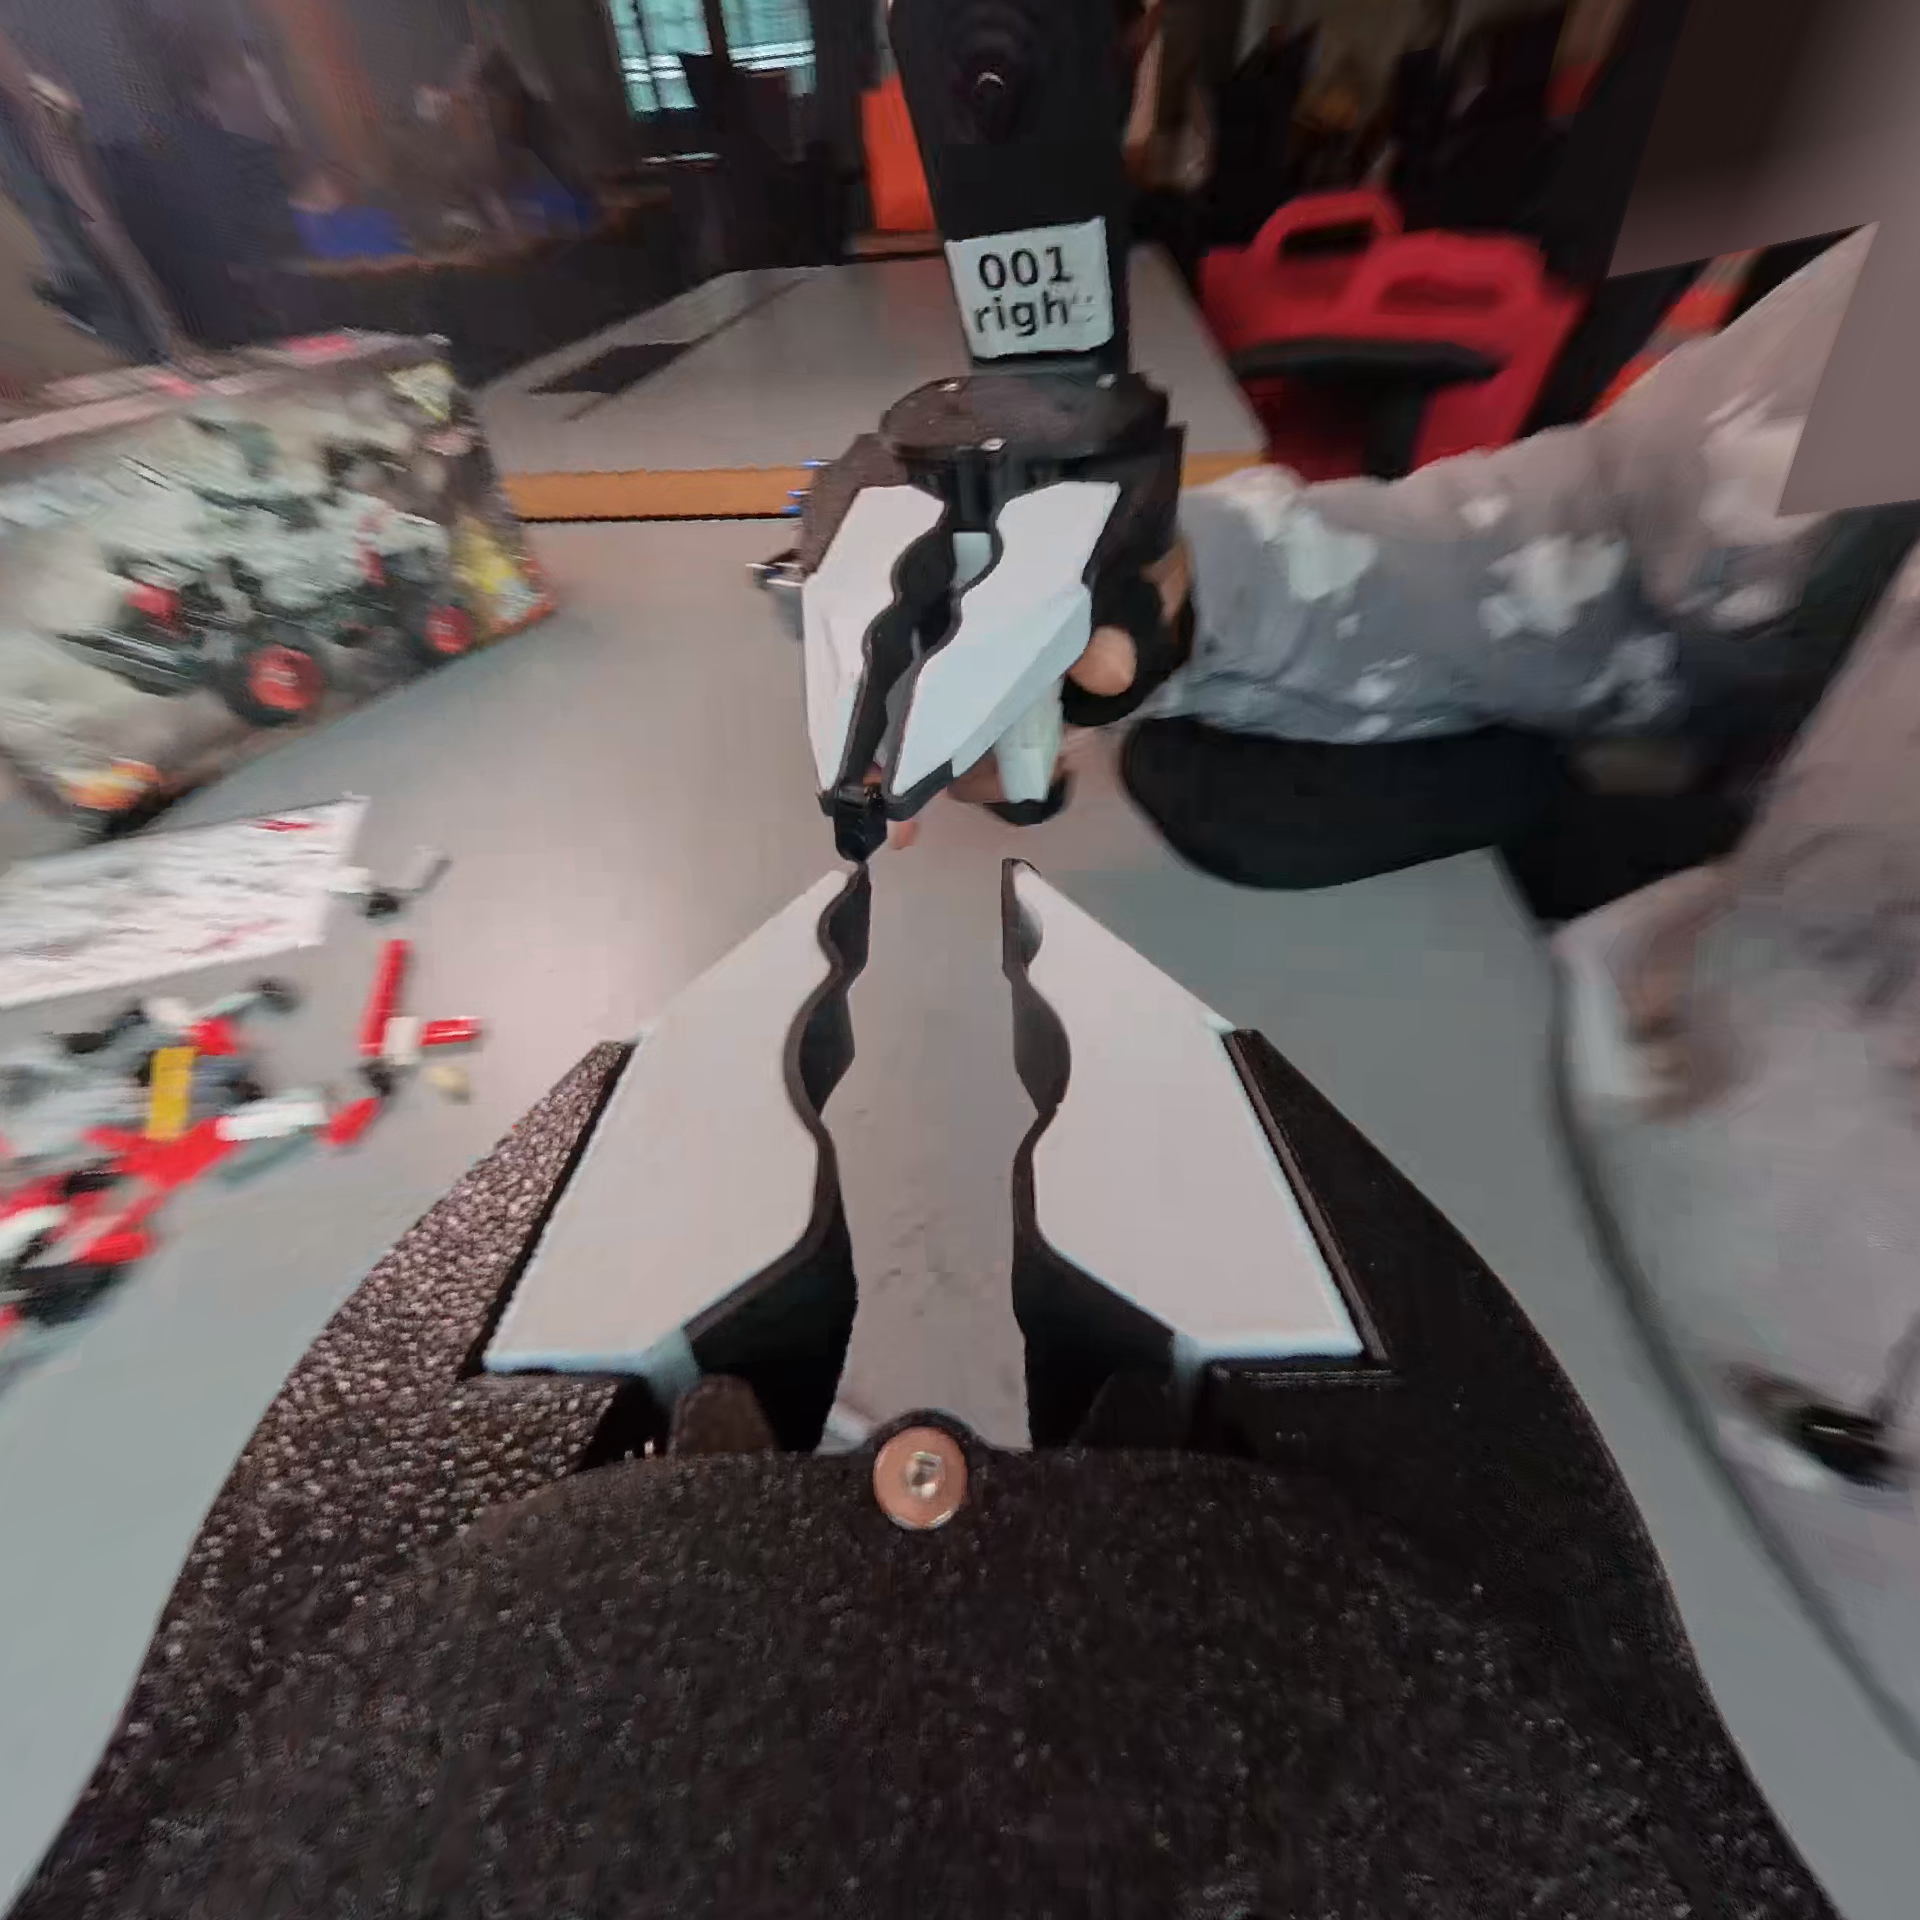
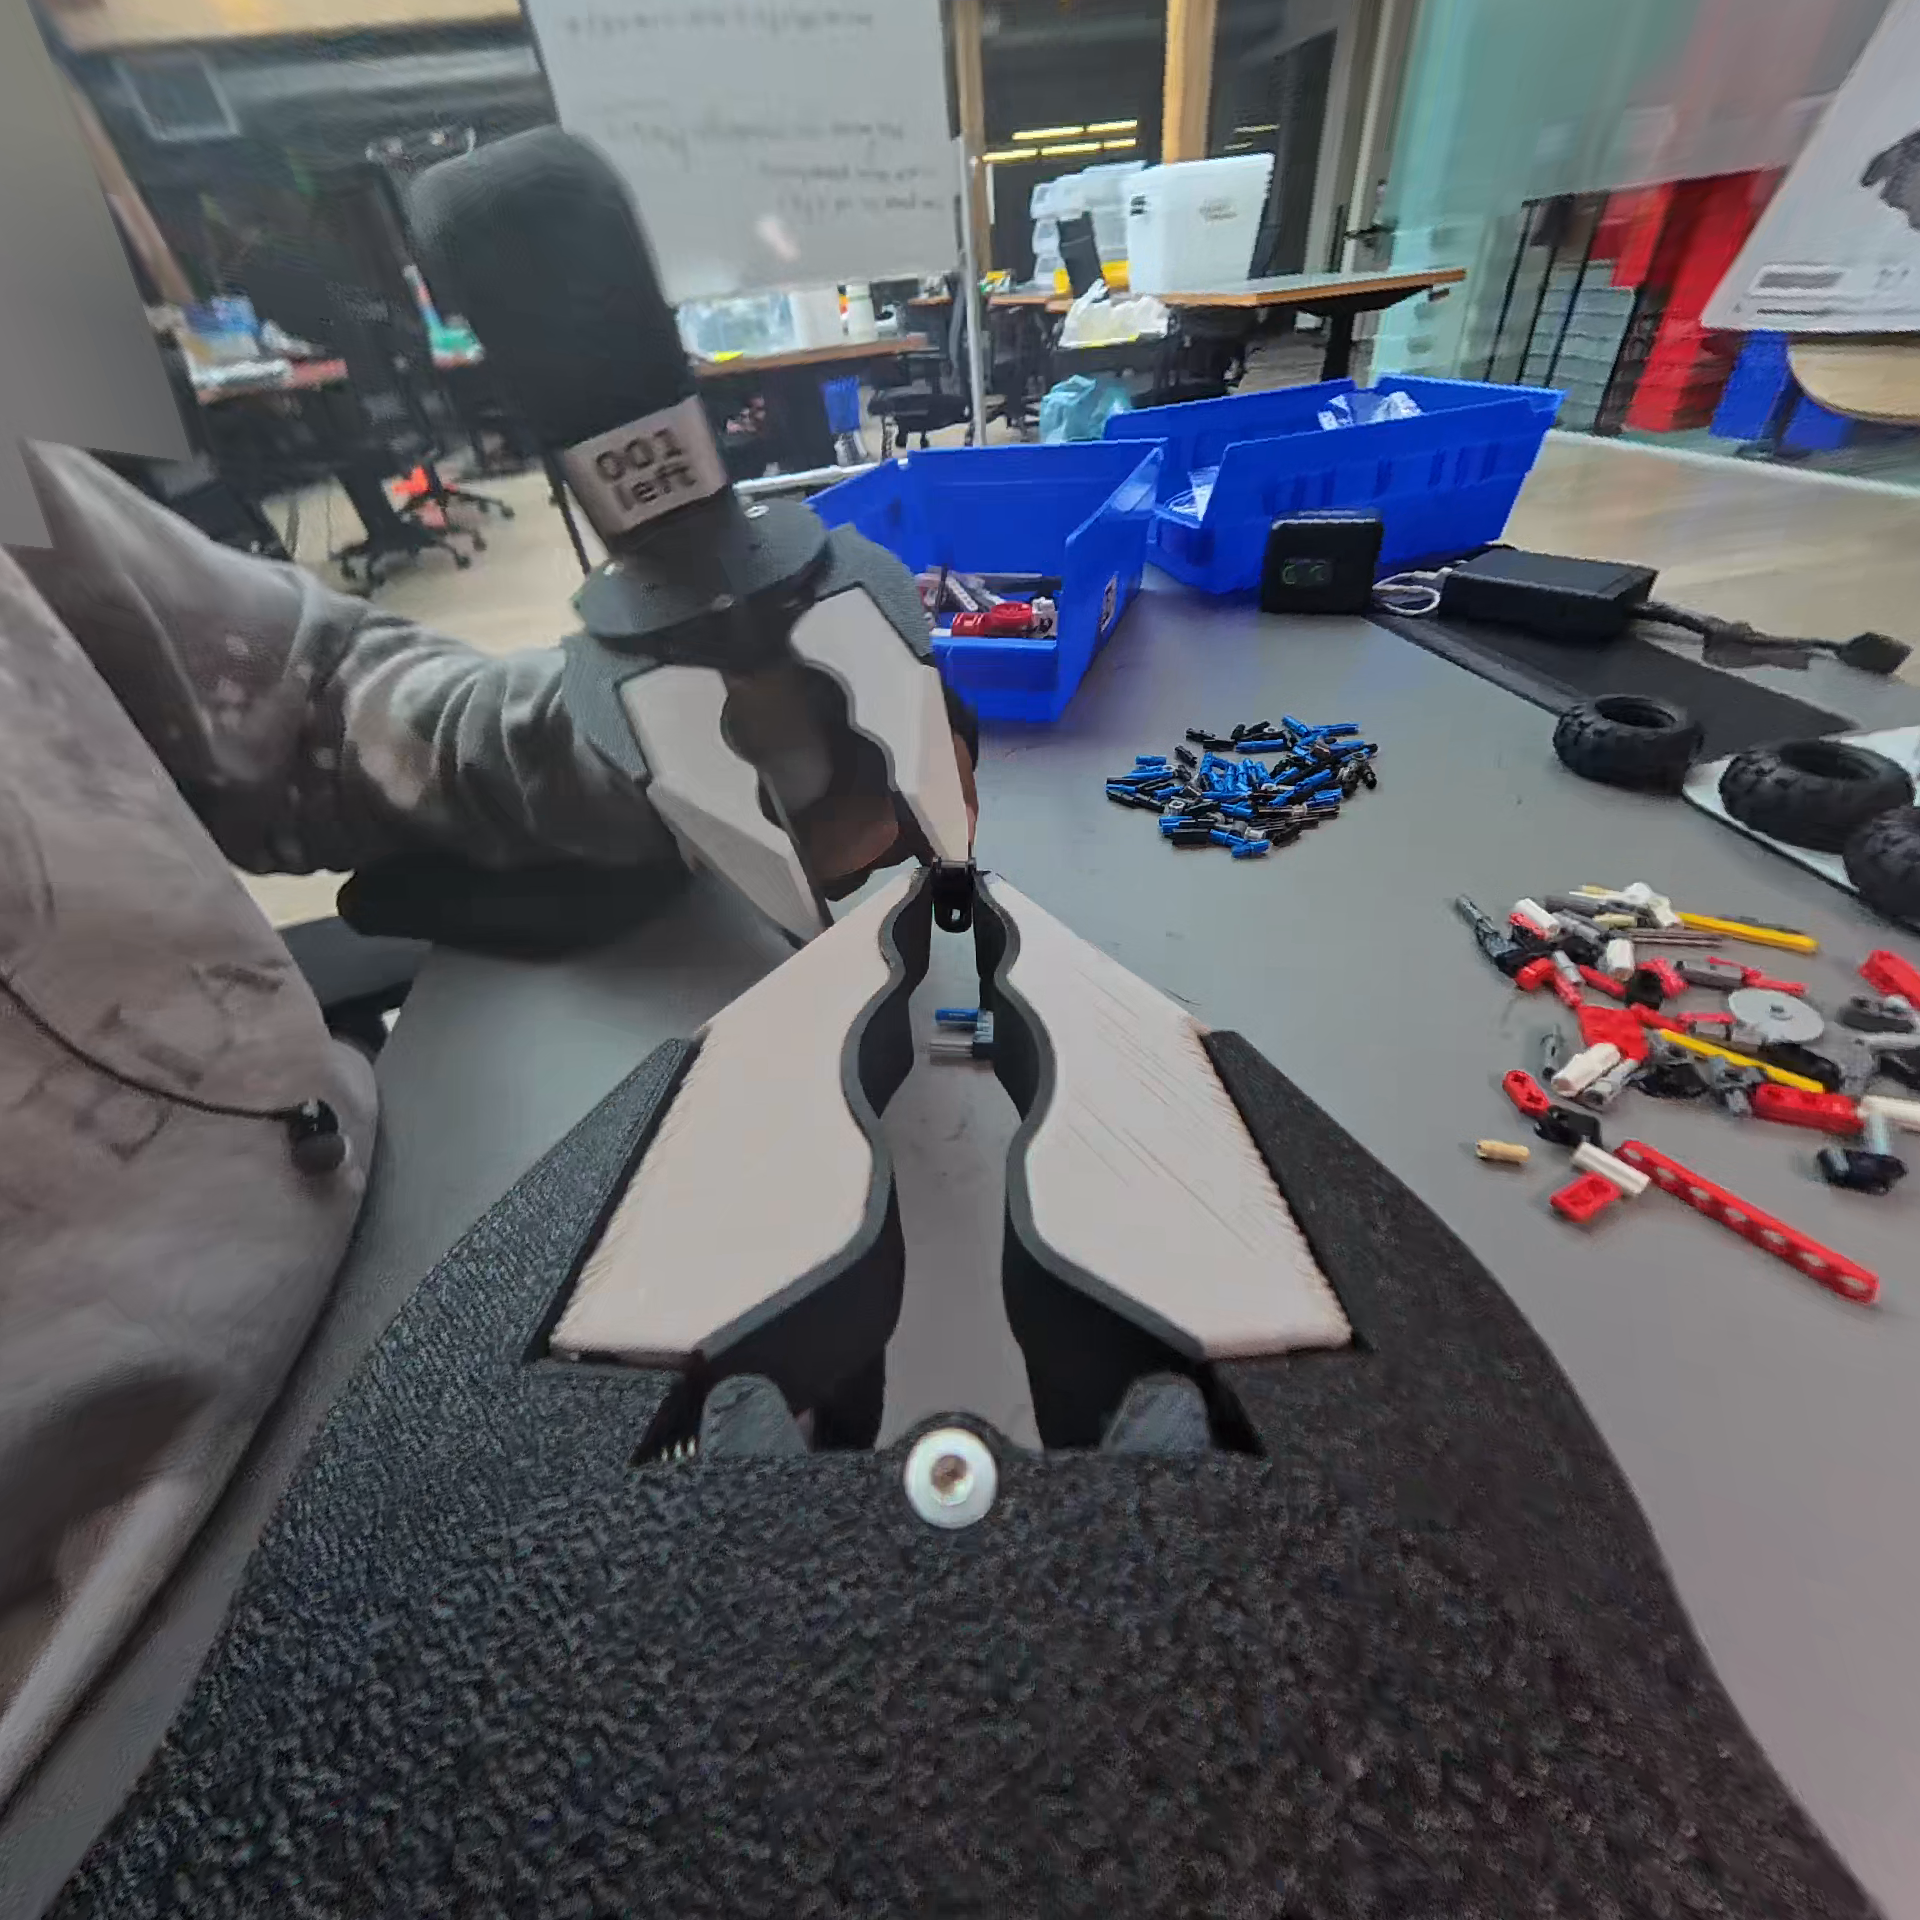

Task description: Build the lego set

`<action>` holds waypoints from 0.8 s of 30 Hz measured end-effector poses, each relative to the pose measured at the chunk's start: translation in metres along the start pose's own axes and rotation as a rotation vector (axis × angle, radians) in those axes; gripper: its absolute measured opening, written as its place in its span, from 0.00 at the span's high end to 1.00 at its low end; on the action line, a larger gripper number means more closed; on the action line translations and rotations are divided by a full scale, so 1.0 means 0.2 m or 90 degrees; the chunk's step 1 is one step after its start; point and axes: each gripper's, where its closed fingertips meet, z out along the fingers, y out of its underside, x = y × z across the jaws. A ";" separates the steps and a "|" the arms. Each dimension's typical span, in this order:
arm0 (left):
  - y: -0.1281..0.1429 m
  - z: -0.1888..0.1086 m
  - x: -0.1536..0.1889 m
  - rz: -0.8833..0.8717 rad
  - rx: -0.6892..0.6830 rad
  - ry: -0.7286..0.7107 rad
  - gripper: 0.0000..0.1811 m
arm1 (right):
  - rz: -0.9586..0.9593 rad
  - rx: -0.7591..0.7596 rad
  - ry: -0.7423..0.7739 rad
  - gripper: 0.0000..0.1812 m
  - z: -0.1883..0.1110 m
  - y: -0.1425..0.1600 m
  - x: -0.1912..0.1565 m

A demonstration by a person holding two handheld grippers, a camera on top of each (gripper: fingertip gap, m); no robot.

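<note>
On the grey table [image 2: 1299,956] beside loose parts [image 2: 1704,1039], the right gripper [image 2: 951,894] jaws pinch a black piece [image 2: 951,909]; left gripper [image 1: 930,873] jaws spread.

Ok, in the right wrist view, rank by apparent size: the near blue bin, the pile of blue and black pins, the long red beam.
1. Near blue bin, largest.
2. Pile of blue and black pins.
3. Long red beam, thinnest, though nearly as long as the pile; it lies nearer the camera, so true sizes stay unsure.

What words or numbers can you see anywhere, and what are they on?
White label on a black handle: clear print, but I don't repeat writing.
Grey label on the other handle: also clear, not repeated.
Whiteboard: handwriting, too blurred to read.
Lego box: print too blurred to read.
Instruction sheet: too blurred and small to read.
</note>
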 end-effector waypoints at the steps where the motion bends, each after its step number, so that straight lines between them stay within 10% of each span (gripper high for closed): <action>1: -0.02 -0.01 0.05 -0.097 0.026 0.085 0.85 | -0.039 -0.014 -0.023 0.96 -0.02 0.00 -0.02; 6: -0.12 -0.08 0.11 -0.449 0.115 0.355 0.85 | -0.125 -0.061 -0.194 0.96 -0.06 -0.08 -0.22; 24: -0.25 -0.17 0.33 -0.465 0.152 0.559 0.93 | -0.161 -0.171 -0.465 0.96 -0.02 -0.15 -0.48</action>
